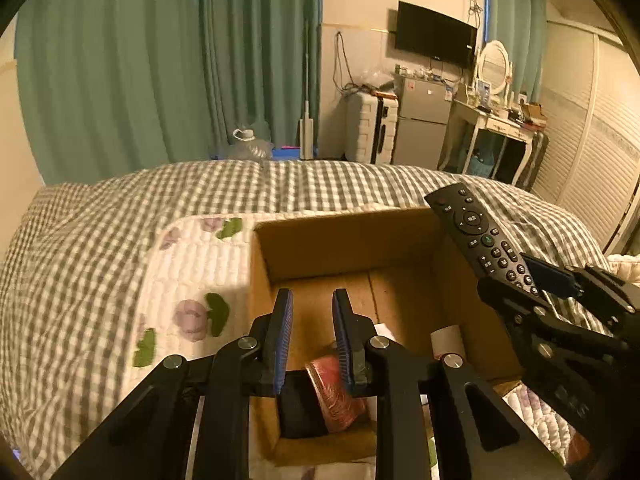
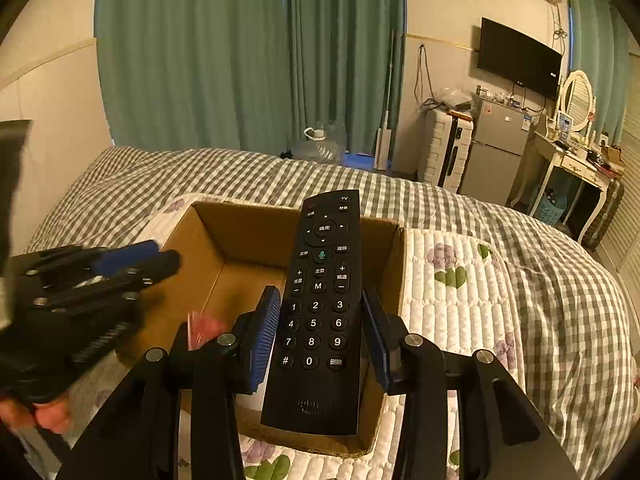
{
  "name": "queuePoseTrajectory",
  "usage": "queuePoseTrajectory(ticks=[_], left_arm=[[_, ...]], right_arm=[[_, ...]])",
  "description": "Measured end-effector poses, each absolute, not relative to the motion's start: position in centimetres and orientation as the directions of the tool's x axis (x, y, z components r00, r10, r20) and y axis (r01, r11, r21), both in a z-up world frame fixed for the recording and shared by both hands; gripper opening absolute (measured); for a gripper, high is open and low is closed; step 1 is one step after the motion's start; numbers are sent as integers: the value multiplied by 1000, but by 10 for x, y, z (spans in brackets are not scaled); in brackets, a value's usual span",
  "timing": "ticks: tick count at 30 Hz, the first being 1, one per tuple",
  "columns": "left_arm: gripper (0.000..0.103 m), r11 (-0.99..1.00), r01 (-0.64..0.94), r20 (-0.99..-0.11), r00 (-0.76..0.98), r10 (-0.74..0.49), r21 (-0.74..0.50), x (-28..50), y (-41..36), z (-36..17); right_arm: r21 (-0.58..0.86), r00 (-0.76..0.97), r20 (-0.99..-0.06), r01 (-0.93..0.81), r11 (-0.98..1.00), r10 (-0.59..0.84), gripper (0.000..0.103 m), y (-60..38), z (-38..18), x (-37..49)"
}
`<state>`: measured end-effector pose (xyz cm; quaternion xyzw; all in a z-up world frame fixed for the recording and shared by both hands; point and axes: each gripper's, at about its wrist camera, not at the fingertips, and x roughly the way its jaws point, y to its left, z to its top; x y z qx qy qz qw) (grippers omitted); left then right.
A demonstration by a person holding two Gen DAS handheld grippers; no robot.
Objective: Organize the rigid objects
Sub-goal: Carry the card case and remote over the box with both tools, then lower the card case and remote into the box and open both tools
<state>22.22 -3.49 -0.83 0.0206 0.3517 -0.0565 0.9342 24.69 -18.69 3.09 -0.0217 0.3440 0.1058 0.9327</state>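
An open cardboard box (image 1: 340, 240) (image 2: 224, 232) stands on a quilted floral mat on the bed. My right gripper (image 2: 320, 304) is shut on a black TV remote (image 2: 320, 304) and holds it above the box's right side; the remote also shows in the left wrist view (image 1: 484, 236). My left gripper (image 1: 312, 308) is open and empty over the box's near left part. Inside the box lie a red round object (image 1: 334, 392), a dark object (image 1: 298, 408) and a white roll (image 1: 446, 340).
The bed has a grey checked cover (image 1: 100, 240) and a floral mat (image 2: 456, 304). Beyond the bed are green curtains (image 1: 160, 60), a water jug (image 1: 248, 144), a suitcase (image 1: 370, 128), a small fridge (image 1: 422, 124), a wall TV (image 1: 436, 36) and a dressing table (image 1: 500, 124).
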Motion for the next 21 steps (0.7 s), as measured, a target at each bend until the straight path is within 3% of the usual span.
queuePoseTrajectory(ticks=[13,14,16,21], left_arm=[[23,995,100,-668,738,-90,-24,226,-10,-26],[23,995,100,-670,737,-90,-24,226,-10,-28],[23,995,102,-672,735,-89,-21,226,-10,-31],[23,993,114,-654,750,-99,-20,211,-12,-17]], right_arm=[[55,697,-692,-209,976,188,42,-161,-24,276],[52,702,-689,-200,978,180,43,-161,-25,276],[60,707,-684,-190,980,179,54,-162,-24,276],[61,725,-667,-174,983,170,56,-170,-6,265]])
